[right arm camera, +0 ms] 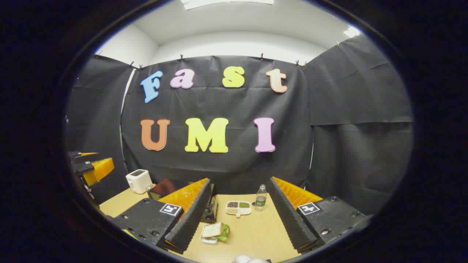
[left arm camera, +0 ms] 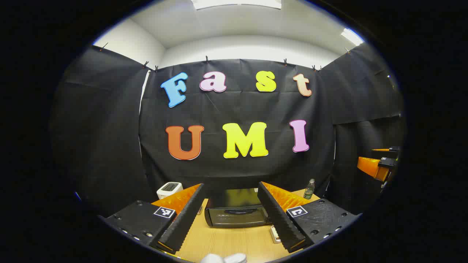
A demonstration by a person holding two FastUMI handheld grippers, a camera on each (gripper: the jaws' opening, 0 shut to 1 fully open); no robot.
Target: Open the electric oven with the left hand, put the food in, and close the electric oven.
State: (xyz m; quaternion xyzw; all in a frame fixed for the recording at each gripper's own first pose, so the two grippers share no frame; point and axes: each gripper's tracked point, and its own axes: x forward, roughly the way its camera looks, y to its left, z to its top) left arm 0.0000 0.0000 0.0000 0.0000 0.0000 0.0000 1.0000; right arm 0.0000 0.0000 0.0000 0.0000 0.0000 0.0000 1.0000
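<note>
The oven [left arm camera: 237,207] sits shut on the desk [left arm camera: 219,241] at twelve o'clock of the left gripper [left arm camera: 230,215], fingers wide apart, empty, handle lying crosswise. The right gripper [right arm camera: 237,215], also spread and empty, has the sandwich [right arm camera: 215,231] at seven o'clock.

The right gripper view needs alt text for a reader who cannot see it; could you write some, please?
Open tongs hover over a wooden table, framing a sandwich, a compartment tray and a bottle; a toaster stands left.
</note>
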